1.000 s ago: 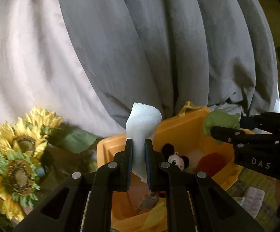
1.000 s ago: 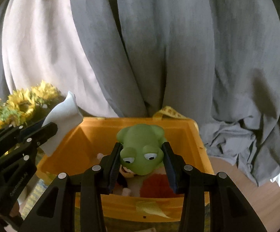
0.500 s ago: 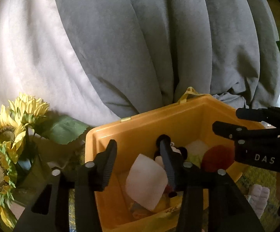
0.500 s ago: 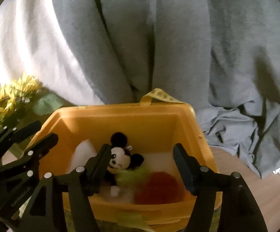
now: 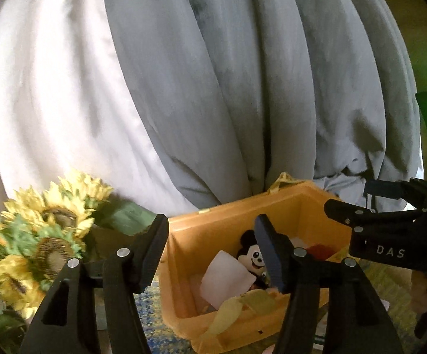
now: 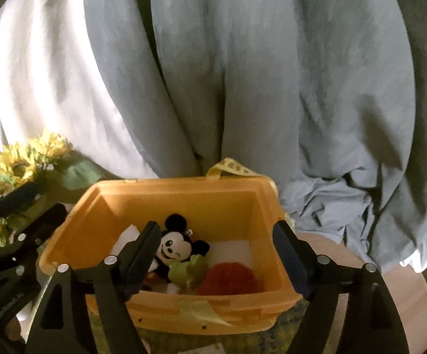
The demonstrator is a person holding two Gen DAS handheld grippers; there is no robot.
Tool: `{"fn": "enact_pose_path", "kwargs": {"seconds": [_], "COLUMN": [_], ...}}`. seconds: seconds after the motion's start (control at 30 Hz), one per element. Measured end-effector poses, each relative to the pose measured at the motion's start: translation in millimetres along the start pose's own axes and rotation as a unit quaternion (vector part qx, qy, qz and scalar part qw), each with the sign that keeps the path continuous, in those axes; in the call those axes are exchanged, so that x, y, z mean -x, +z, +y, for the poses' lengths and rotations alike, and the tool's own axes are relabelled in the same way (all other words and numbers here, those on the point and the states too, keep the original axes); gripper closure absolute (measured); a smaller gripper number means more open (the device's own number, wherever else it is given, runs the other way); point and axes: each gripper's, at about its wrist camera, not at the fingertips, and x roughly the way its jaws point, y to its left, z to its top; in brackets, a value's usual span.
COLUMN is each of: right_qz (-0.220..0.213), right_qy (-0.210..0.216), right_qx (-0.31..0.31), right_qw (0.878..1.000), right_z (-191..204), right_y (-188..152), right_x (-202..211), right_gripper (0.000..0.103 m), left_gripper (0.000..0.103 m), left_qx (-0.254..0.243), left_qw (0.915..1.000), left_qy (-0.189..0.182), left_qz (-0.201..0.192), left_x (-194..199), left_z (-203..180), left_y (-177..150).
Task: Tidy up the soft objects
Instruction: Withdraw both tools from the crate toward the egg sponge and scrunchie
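Our left gripper (image 5: 210, 250) hangs over the near left part of the orange bin (image 5: 213, 233), its jaws spread wide with nothing between them. One finger sits outside the bin's left wall and the other reaches over the inside, crossing in front of the mouse plush (image 5: 250, 255). We cannot tell whether that finger touches the plush or only passes in front of it.

Our right gripper (image 6: 218, 250) is also spread wide and holds nothing. Its left finger tip overlaps the mouse plush (image 6: 173, 246) in view, and its right finger stands at the bin's (image 6: 184, 194) right rim.

In the bin we see the soft things lying together. The white foam (image 5: 223, 280) leans against the left side of the mouse plush. In the right wrist view the green frog (image 6: 188, 271) lies just in front of the plush, touching it, and the red pom (image 6: 228, 278) rests beside the frog to the right. A yellow strap (image 6: 234, 166) loops up from the bin's far rim.

Sunflowers (image 5: 51, 236) stand to the left of the bin, and grey curtains (image 6: 243, 73) hang behind it.
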Motion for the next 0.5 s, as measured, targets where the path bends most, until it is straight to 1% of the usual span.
{"fn": "enact_pose_path", "kwargs": {"seconds": [0.07, 0.2, 0.37, 0.5], "right_qz": [-0.008, -0.028, -0.048, -0.056], "right_qy": [-0.004, -0.012, -0.022, -0.028], "right_qx": [0.003, 0.008, 0.017, 0.027], "right_qw": [1.000, 1.000, 0.998, 0.998], "right_z": [0.8, 1.9, 3.4, 5.3], "right_y": [1.2, 1.6, -0.6, -4.1], "right_x": [9.8, 29.8, 52.8, 65.8], "right_gripper": [0.024, 0.018, 0.018, 0.018], "left_gripper": [0.043, 0.042, 0.040, 0.038], "left_qx": [0.002, 0.007, 0.008, 0.004], "left_qw": [1.0000, 0.9999, 0.9998, 0.9998], "left_qy": [0.003, 0.006, 0.007, 0.007], "left_qz": [-0.006, -0.013, -0.018, -0.021], "left_x": [9.1, 26.5, 45.1, 59.2], "left_z": [-0.5, -2.2, -5.4, -7.6], "left_y": [1.7, 2.2, 0.7, 0.1]}}
